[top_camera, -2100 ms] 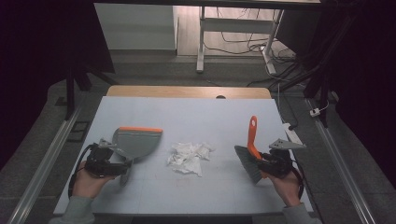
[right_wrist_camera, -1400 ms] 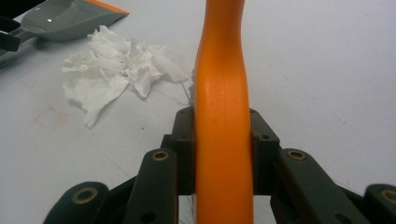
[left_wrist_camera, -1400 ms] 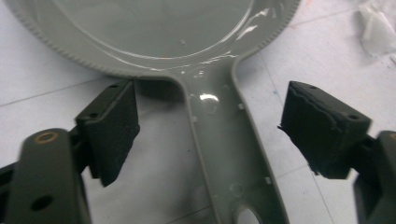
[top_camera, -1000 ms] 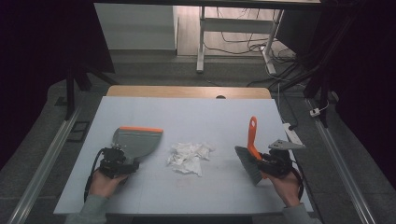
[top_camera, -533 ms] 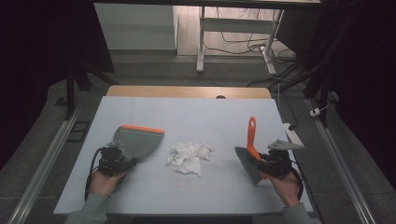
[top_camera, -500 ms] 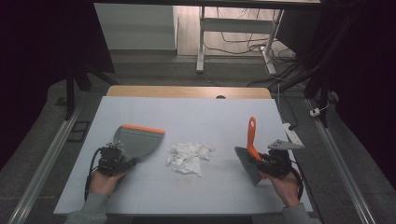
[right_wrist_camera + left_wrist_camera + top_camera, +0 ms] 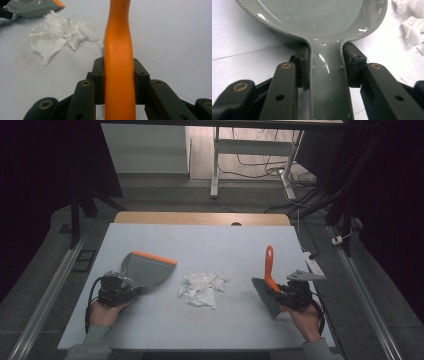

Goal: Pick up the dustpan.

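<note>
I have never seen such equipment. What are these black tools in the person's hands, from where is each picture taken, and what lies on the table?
A person holds a two-jaw hand-held gripper in each hand; no robot arm is involved. The high view looks down from above the person's side. Each gripper view comes from a camera on that gripper, looking along its black jaws. The left hand-held gripper is shut on the handle of a grey dustpan with an orange edge. The right hand-held gripper is shut on the orange handle of a brush. Between them, crumpled white paper lies on the pale table.
</note>
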